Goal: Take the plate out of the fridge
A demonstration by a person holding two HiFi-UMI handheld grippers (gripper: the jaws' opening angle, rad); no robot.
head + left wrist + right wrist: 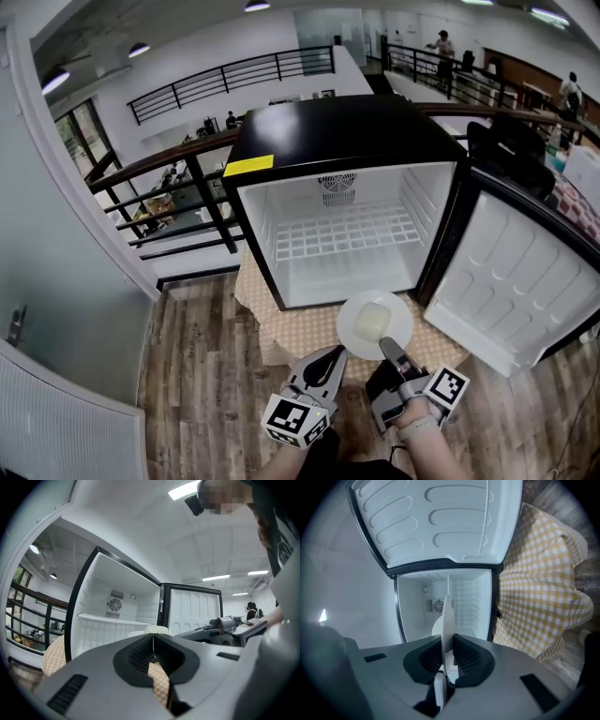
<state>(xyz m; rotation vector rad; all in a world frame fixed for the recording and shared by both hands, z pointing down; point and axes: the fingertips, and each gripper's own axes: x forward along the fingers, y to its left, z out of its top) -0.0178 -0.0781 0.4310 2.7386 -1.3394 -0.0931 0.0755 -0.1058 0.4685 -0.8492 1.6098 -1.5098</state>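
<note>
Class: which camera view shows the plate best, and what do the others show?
The head view: the whole plate shows from above, in front of the open fridge, its rim in the right tongs. The right gripper view shows it edge-on; the left gripper view, only a sliver beyond the shut left tongs.

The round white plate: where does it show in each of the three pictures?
Head view: lower middle, round white plate before the open black fridge, its near edge in the right claw.
Left gripper view: a pale sliver just above the shut left claw.
Right gripper view: centre, edge-on, clamped in that claw.
Shared landmark: the round fan grille on the fridge's back wall.
</note>
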